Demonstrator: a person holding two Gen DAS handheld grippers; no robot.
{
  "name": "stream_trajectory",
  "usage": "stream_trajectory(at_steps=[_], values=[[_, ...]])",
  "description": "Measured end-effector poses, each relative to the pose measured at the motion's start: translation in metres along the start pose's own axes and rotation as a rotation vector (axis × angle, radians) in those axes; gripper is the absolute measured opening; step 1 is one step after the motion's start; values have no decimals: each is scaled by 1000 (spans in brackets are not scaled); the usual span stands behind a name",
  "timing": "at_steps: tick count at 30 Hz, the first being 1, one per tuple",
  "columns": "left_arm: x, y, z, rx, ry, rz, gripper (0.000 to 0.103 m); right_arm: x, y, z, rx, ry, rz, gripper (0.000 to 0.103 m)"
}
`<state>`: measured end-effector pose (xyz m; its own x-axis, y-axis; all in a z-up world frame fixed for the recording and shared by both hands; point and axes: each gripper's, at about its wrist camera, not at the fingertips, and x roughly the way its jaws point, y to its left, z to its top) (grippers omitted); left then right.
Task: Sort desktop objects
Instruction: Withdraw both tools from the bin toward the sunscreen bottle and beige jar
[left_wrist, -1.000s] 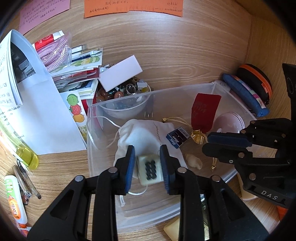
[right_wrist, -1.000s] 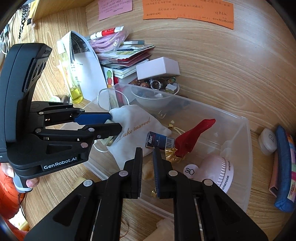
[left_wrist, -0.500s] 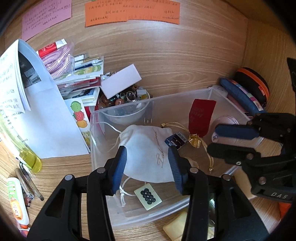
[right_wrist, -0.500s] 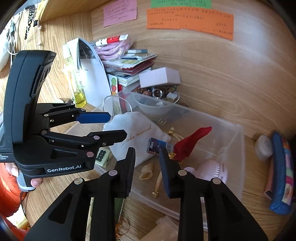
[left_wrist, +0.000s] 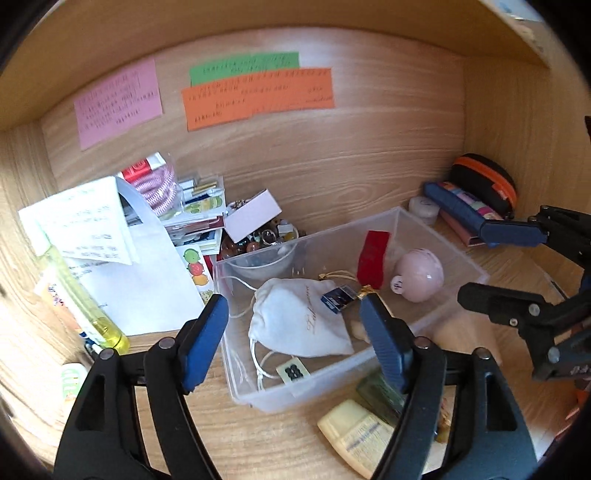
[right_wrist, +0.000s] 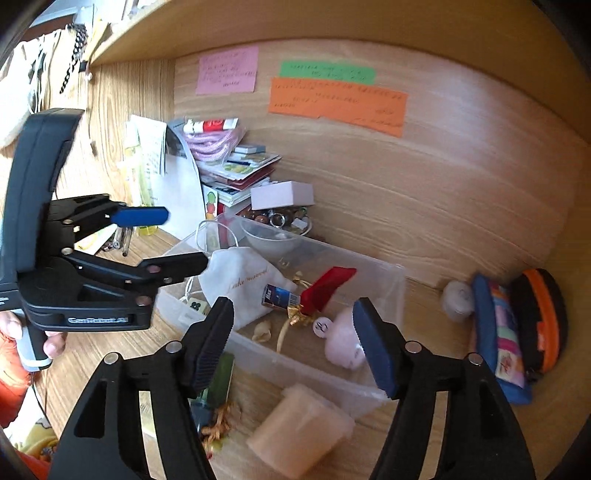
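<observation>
On the wooden desk (left_wrist: 258, 435), a clear plastic bin (left_wrist: 439, 325) is holding a white drawstring pouch (left_wrist: 299, 317), mahjong tile (left_wrist: 291, 370) and pink ball (left_wrist: 419, 273); the left gripper (left_wrist: 295, 334) and right gripper (right_wrist: 293, 341) are gaping empty above.

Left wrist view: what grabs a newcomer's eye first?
First, the clear plastic bin at centre, holding a white drawstring pouch, a red tag and a pink round gadget. Next, the left claw, wide open over the bin's near edge, with the right claw also open at the right. Behind, pink, green and orange notes stick to the wooden back panel.
</observation>
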<state>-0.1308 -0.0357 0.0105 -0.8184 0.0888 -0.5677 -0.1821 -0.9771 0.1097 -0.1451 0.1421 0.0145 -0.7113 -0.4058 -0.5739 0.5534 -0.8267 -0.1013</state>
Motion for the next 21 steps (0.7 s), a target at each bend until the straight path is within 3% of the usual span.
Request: stream_trajectory(at_steps=[4, 7, 12, 21], values=[[-19, -4, -9, -4, -4, -14, 85, -17, -1, -11, 18, -8, -12, 64], [-22, -8, -18, -8, 15, -27, 85, -27, -2, -20, 31, -6, -20, 65], [-13, -16, -40, -12, 100, -44, 85, -36, -6, -35, 48, -1, -41, 75], [9, -26, -81, -9, 247, -61, 85, -11, -13, -70, 70, 106, -36, 76]])
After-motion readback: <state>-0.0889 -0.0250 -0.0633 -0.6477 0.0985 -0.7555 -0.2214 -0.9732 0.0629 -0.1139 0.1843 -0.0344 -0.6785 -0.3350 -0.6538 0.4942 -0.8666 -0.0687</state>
